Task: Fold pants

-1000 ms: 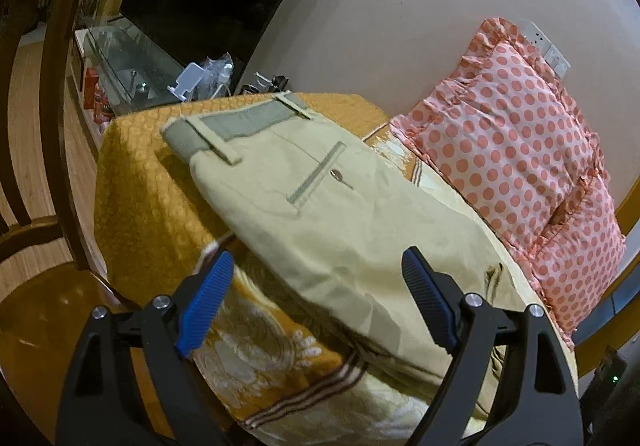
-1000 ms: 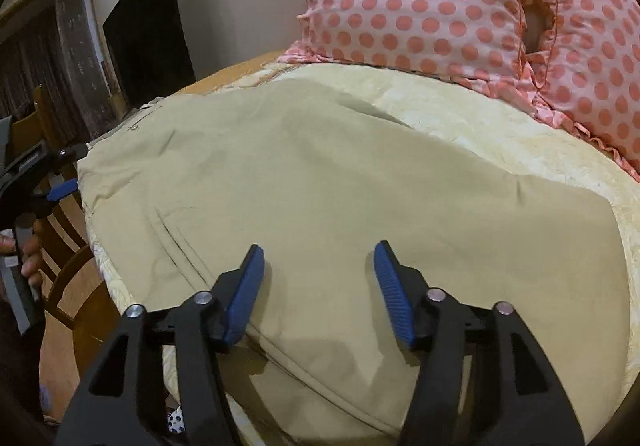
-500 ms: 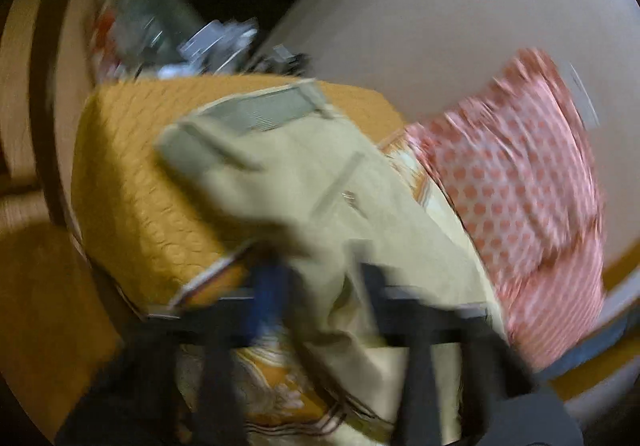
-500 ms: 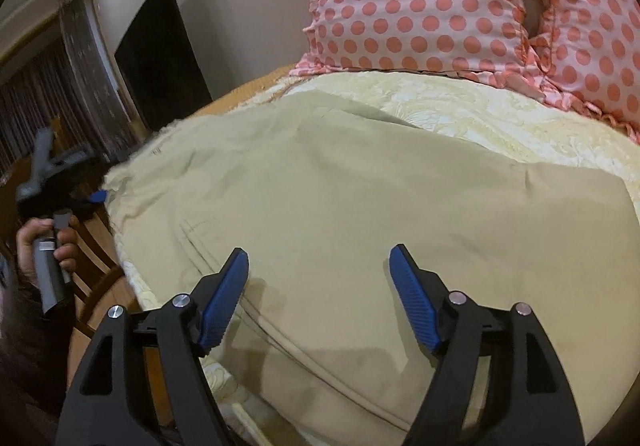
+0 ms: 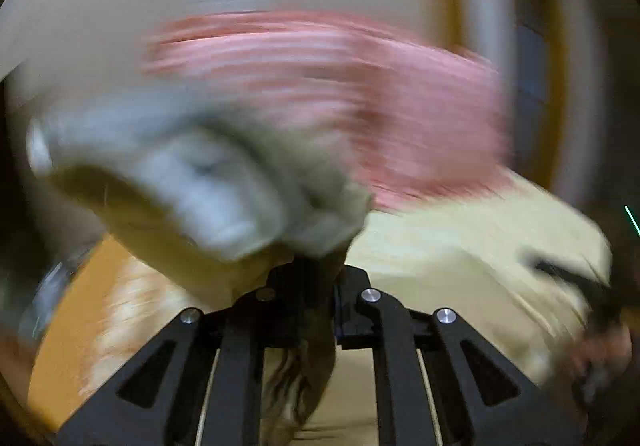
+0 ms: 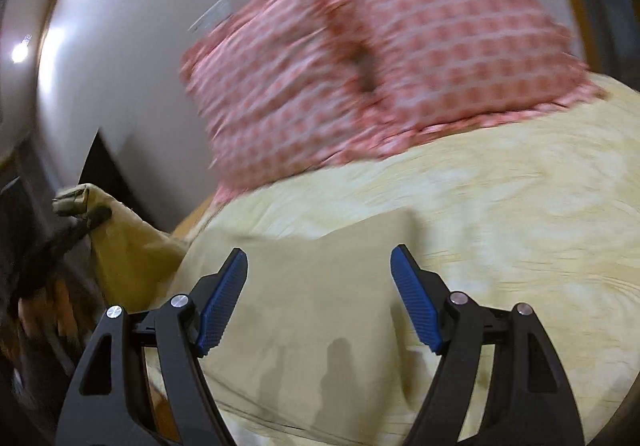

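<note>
The khaki pants (image 6: pixel 304 310) lie on the bed under my right gripper (image 6: pixel 320 298), which is open and empty just above the cloth. My left gripper (image 5: pixel 316 278) is shut on the waistband end of the pants (image 5: pixel 224 182) and holds it lifted off the bed; this view is heavily blurred. In the right wrist view the lifted waistband (image 6: pixel 80 202) shows at the far left, pinched by the left gripper (image 6: pixel 92 218). The right gripper (image 5: pixel 576 278) shows as a dark blur at the right edge of the left wrist view.
Two pink polka-dot pillows (image 6: pixel 380 58) lean against the wall at the head of the bed. A pale yellow bedcover (image 6: pixel 520 198) spreads to the right of the pants. An orange bedspread (image 5: pixel 80 318) covers the left side. A dark chair (image 6: pixel 36 286) stands left of the bed.
My left gripper has shut on the waistband and lifted it, swinging fast toward the pillows. My right gripper has opened wider and shifted along the pants toward the pillows.
</note>
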Demonstrator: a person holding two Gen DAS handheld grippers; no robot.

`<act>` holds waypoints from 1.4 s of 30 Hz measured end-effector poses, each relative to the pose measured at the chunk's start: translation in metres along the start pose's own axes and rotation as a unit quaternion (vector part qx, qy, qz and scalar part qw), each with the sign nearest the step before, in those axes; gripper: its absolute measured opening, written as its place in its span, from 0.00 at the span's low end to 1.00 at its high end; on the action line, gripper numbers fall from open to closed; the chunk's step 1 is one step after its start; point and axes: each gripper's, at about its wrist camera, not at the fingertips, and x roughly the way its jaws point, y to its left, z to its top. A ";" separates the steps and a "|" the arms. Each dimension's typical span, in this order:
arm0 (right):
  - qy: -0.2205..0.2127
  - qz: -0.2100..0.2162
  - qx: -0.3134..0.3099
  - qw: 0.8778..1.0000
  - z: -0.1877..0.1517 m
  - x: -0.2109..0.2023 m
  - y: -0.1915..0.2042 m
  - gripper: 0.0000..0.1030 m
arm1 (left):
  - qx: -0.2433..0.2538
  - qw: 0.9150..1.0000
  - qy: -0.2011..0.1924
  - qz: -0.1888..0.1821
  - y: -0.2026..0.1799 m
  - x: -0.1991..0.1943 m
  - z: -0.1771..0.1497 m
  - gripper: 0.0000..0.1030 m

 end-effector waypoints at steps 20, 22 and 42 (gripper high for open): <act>0.150 0.042 0.086 0.984 -0.008 0.072 -0.040 0.60 | -0.154 0.977 0.143 -0.037 0.083 0.067 -0.048 0.62; 0.148 0.038 0.079 0.985 -0.006 0.078 -0.042 0.57 | -0.209 0.958 0.188 -0.049 0.115 0.096 -0.059 0.57; 0.153 0.078 0.095 0.981 0.102 0.162 -0.073 0.09 | -0.193 0.959 0.192 -0.073 0.128 0.213 0.008 0.07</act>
